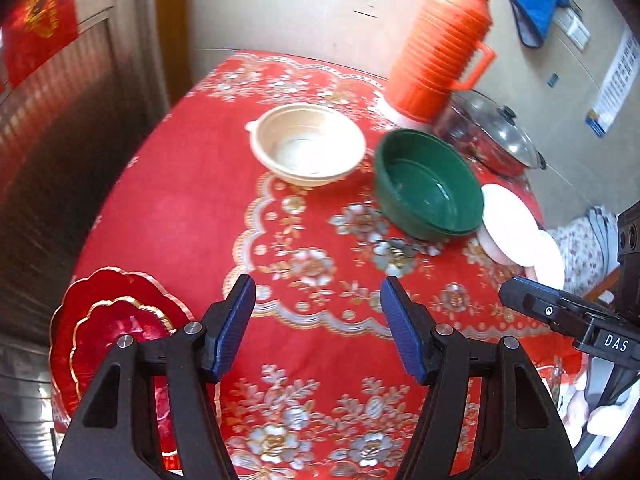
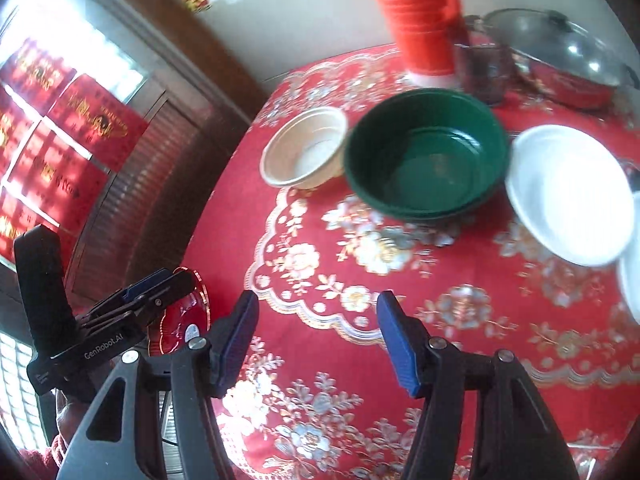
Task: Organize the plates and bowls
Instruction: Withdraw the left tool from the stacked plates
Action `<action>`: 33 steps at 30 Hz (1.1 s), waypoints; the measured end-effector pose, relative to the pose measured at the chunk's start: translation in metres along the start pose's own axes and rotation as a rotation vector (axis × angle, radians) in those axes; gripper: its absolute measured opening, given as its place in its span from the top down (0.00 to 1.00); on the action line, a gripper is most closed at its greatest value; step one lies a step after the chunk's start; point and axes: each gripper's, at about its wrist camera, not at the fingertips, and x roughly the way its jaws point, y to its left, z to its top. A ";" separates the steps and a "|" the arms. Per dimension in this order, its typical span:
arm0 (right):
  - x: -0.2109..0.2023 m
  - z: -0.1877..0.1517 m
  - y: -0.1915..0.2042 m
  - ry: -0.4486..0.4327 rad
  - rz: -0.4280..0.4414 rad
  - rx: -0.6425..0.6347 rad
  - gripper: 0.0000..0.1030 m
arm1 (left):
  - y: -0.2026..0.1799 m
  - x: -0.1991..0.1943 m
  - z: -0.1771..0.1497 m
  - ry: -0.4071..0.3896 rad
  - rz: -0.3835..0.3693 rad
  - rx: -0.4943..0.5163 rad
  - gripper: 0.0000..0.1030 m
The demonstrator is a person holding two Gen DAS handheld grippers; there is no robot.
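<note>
Both jaws gape empty; the stacked scalloped red glass plates (image 1: 116, 320) overhang the bench's (image 1: 176, 216) left edge, so a nudge could tip them off.

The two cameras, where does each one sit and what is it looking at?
Left wrist: sits behind the left tongs, looking down at the green bowl and red plates; the right tongs show.
Right wrist: sits behind the right tongs, looking down at the white plate; the left tongs show.
Shared: green bowl, beige bowl, orange flask.

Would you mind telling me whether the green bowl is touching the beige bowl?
Apart. The left wrist view shows red tablecloth between the beige bowl and the green bowl.
</note>
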 end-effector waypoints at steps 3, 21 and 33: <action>-0.011 0.000 -0.015 -0.022 -0.006 0.026 0.40 | -0.018 0.002 0.005 -0.001 -0.021 0.030 0.36; -0.032 0.027 -0.020 -0.108 0.066 -0.005 0.36 | -0.030 -0.022 0.031 -0.021 0.013 0.025 0.36; -0.039 0.046 -0.013 -0.158 0.025 -0.037 0.31 | -0.015 -0.011 0.051 -0.019 -0.040 -0.025 0.36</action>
